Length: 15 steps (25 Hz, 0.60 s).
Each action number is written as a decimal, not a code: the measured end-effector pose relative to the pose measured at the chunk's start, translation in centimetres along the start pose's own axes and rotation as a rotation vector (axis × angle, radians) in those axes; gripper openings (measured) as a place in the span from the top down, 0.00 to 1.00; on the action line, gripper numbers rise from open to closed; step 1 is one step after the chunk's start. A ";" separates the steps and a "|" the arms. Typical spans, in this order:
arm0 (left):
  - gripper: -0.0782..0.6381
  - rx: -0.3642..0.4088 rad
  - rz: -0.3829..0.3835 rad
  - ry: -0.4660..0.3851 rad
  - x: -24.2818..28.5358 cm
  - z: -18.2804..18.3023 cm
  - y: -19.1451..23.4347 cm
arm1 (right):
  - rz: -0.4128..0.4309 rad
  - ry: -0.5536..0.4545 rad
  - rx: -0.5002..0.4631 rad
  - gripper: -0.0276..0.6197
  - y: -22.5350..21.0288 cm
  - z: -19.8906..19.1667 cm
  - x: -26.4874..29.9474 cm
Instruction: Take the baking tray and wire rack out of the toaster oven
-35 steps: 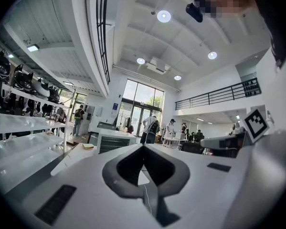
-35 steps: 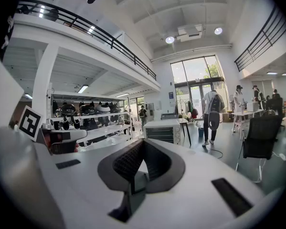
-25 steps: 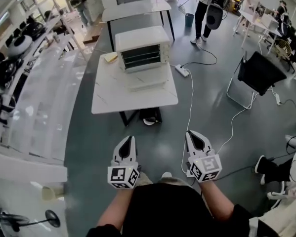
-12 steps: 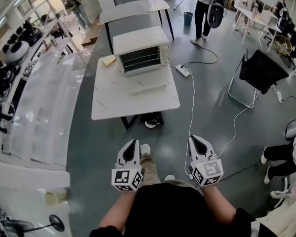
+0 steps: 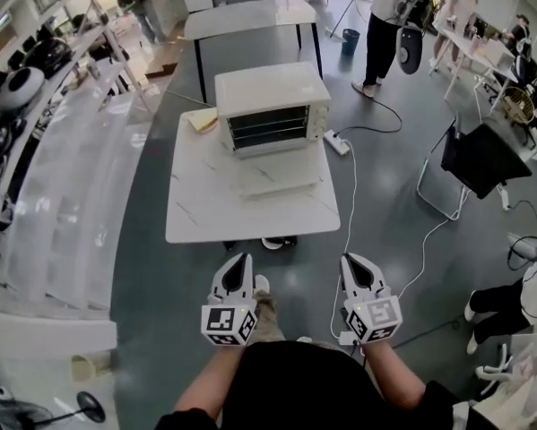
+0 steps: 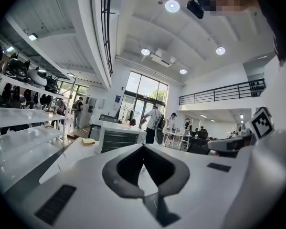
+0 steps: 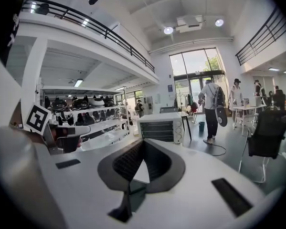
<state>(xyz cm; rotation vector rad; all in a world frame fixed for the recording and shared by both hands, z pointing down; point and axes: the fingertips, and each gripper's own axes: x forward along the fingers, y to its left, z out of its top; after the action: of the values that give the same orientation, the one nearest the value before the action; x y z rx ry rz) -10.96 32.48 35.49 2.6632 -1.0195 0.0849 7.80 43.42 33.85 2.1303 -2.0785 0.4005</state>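
Note:
A white toaster oven [image 5: 272, 106] stands at the far side of a white marble table [image 5: 205, 213]. Its dark front shows horizontal bars; I cannot tell tray from rack at this distance. A pale flat panel [image 5: 279, 174] lies on the table just before it, perhaps the lowered door. Both grippers hang over the floor, short of the table's near edge. My left gripper [image 5: 243, 261] is shut and empty, and so is my right gripper [image 5: 350, 262]. The oven [image 6: 118, 140] shows far beyond the left gripper [image 6: 143, 146], and the oven [image 7: 161, 128] also beyond the right gripper [image 7: 142, 142].
A yellow pad [image 5: 202, 120] lies on the table left of the oven. A power strip [image 5: 336, 141] and white cables run on the floor at the right. A black chair [image 5: 483, 158] stands further right. Shelving [image 5: 62, 177] lines the left. People stand behind, near another table [image 5: 250, 14].
The person has walked toward the table, so table and oven have come closer in the head view. Both grippers moved along with the person and stayed shut.

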 end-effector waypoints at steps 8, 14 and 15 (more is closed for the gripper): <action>0.87 -0.041 -0.018 0.010 8.8 2.7 7.7 | 0.005 0.028 -0.009 0.92 0.1 3.5 12.9; 0.87 -0.070 -0.065 0.004 14.4 5.3 12.5 | -0.020 0.064 -0.014 0.92 0.5 5.5 20.3; 0.87 -0.073 -0.077 0.007 15.2 5.5 13.2 | -0.026 0.070 -0.015 0.92 0.7 5.8 21.3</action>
<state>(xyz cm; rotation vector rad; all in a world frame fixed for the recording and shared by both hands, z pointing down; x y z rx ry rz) -8.60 11.76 35.79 2.6303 -0.8992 0.0406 7.87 21.34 34.32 2.1021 -2.0076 0.4480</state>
